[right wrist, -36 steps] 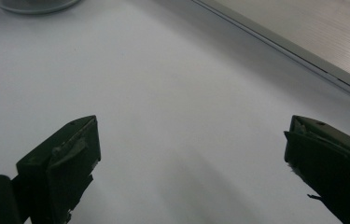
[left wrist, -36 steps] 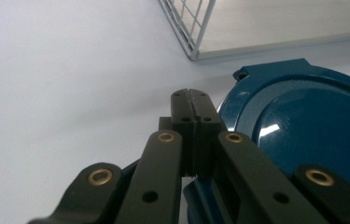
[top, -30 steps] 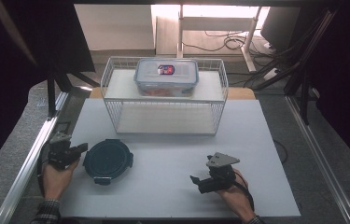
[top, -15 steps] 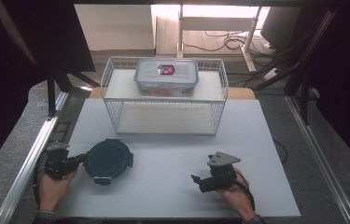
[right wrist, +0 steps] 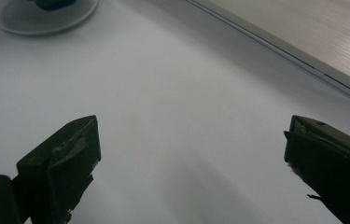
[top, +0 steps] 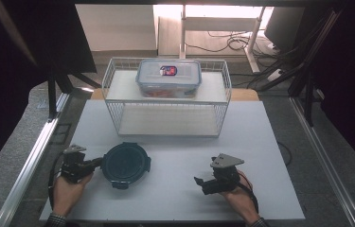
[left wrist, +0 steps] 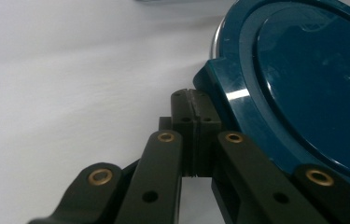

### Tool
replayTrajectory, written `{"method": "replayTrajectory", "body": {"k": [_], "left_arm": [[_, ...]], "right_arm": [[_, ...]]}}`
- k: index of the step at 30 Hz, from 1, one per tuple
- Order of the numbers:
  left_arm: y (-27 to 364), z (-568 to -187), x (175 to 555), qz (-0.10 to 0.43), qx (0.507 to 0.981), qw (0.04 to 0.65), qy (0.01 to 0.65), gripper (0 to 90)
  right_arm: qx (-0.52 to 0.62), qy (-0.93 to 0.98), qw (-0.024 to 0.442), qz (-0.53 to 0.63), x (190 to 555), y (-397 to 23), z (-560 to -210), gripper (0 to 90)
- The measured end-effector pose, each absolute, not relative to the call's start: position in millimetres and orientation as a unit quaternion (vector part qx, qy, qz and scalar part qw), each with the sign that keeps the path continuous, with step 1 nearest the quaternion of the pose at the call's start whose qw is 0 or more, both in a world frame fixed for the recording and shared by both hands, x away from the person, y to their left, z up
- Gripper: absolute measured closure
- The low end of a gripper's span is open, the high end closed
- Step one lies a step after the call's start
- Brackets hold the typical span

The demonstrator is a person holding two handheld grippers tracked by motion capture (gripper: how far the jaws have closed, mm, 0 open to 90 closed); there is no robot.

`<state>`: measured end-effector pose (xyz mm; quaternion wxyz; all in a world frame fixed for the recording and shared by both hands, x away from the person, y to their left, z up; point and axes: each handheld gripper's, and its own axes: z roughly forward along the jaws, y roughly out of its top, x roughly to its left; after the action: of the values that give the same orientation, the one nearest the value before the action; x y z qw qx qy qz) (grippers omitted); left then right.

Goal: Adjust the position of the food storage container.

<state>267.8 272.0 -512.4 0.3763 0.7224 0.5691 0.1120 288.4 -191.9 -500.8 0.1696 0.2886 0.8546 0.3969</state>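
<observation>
Two black tongs: left (left wrist: 192, 100) pressed together beside glossy round teal lid (left wrist: 303, 88), right (right wrist: 191, 163) spread.

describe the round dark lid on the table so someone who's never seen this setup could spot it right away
Start at the white wire rack at the back of the white table, which carries a clear rectangular food box. Come toward the near left side: the round lid lies flat there, just beside the shut left gripper. It is the table's one dark teal disc, with small tabs on its rim.
</observation>
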Motion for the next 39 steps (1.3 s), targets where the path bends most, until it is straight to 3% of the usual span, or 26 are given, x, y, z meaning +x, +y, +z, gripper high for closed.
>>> {"method": "replayTrajectory", "body": {"k": [39], "left_arm": [[175.6, -504.4, 271.3, 0.034, 0.774, 0.427, 0.465, 89.9]], "right_arm": [[0.313, 0.846, 0.180, 0.393, 296.7, -207.1, -499.2, 3.7]]}}
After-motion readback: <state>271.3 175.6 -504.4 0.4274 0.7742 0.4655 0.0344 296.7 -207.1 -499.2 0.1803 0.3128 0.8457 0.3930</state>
